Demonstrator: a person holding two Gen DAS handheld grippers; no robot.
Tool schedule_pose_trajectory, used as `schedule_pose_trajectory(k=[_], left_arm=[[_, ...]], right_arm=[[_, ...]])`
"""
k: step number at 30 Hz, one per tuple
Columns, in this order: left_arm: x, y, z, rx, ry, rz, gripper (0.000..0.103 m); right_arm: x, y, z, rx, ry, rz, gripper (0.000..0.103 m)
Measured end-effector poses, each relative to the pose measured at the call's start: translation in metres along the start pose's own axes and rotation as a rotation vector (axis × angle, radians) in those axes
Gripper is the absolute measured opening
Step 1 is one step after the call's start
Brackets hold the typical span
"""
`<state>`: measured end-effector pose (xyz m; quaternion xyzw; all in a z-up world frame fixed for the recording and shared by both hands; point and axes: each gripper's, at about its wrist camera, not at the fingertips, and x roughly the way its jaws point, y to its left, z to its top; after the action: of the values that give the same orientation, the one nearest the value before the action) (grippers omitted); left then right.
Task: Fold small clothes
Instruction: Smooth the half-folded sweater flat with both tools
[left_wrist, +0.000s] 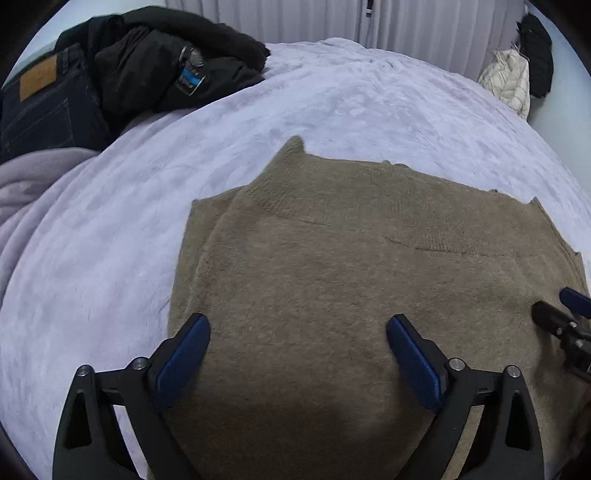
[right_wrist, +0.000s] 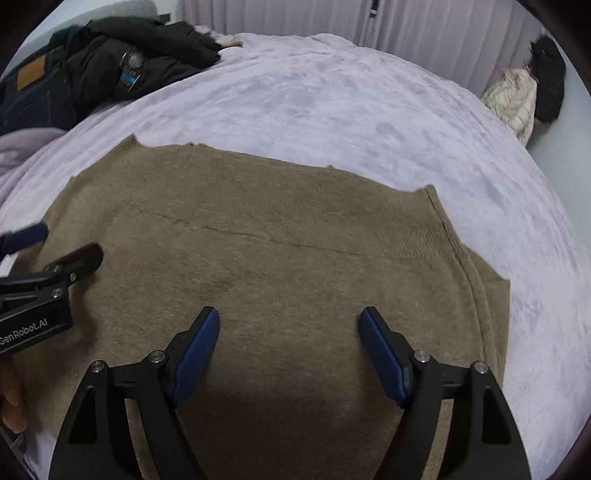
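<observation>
A tan knitted sweater (left_wrist: 332, 258) lies flat and partly folded on the lilac blanket (left_wrist: 110, 221); in the right wrist view the sweater (right_wrist: 277, 229) fills the middle. My left gripper (left_wrist: 298, 328) hangs open just above the sweater's near left part, nothing between its blue pads (left_wrist: 184, 354). My right gripper (right_wrist: 289, 321) is open over the near right part, its pads (right_wrist: 384, 354) apart and empty. The right gripper's tips (left_wrist: 561, 314) show at the right edge of the left wrist view. The left gripper (right_wrist: 48, 243) shows at the left edge of the right wrist view.
A heap of dark clothes and jeans (left_wrist: 110, 74) lies at the far left of the bed. A cream quilted jacket (left_wrist: 509, 81) and a black garment (left_wrist: 539, 55) sit at the far right by the wall. Pale curtains (left_wrist: 406, 22) hang behind the bed.
</observation>
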<state>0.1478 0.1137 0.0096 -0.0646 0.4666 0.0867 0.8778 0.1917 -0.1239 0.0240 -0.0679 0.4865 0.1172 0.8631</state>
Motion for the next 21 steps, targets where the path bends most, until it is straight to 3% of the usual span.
schedule_pose_trajectory(k=[2,5,10,16,19,21], left_arm=[[-0.003,0.01,-0.002,-0.023,0.007,-0.021,0.099],[-0.01,0.009,-0.003,-0.002,-0.002,0.043,0.099],[-0.024,0.015,-0.013,-0.046,0.014,0.02,0.099],[-0.06,-0.002,-0.044,-0.014,-0.049,0.0,0.099],[-0.071,-0.013,-0.061,0.006,-0.082,-0.002,0.099],[-0.067,-0.02,-0.071,0.02,-0.061,-0.01,0.099]], right_arm=[[-0.005,-0.034,-0.003,0.089,-0.006,-0.013,0.081],[-0.011,-0.071,-0.009,0.137,-0.001,-0.089,0.081],[-0.033,-0.084,-0.024,0.175,0.0,-0.138,0.082],[-0.076,-0.018,-0.05,0.057,-0.104,-0.102,0.082],[-0.081,0.032,-0.068,-0.029,-0.139,-0.099,0.082],[-0.074,0.056,-0.077,-0.064,-0.135,-0.097,0.082]])
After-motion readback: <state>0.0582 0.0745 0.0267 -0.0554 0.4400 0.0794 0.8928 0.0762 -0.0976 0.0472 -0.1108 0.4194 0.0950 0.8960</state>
